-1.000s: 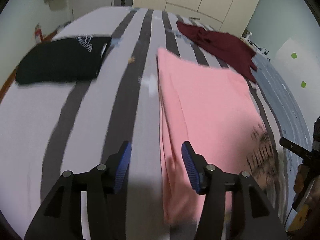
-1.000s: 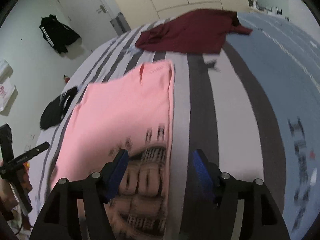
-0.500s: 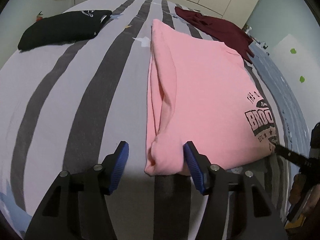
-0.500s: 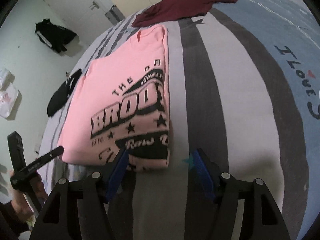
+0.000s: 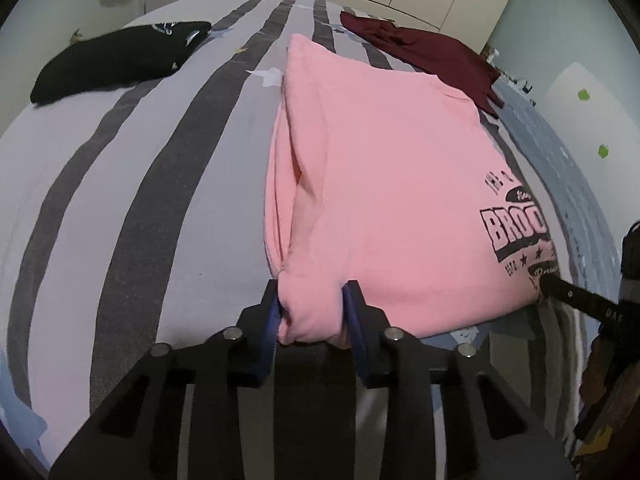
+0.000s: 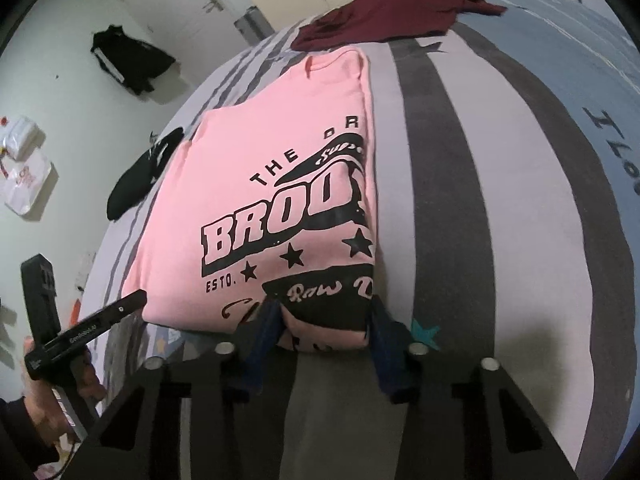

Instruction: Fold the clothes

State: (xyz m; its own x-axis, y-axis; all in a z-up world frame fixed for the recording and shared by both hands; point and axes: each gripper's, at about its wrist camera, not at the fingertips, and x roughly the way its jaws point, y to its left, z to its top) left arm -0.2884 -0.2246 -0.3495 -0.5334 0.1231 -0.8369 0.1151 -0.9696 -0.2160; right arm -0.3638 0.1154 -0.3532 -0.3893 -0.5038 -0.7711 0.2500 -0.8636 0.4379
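Left wrist and right wrist views: pink T-shirt held at its two near corners on a striped bed.

Pink T-shirt (image 5: 384,184), printed side up, lies on the bed (image 5: 132,184) as a long rectangle, its sides turned under and layers showing along the left edge. Left claw (image 5: 310,312) pinches the near left corner; right claw (image 6: 326,326) pinches the near right corner over the black print. By this shape the lengthwise folds look done, and a crosswise fold appears left to make. A black garment (image 5: 116,60) lies compact at far left, seemingly folded; a maroon garment (image 5: 424,48) lies spread loose beyond, apparently yet to fold.
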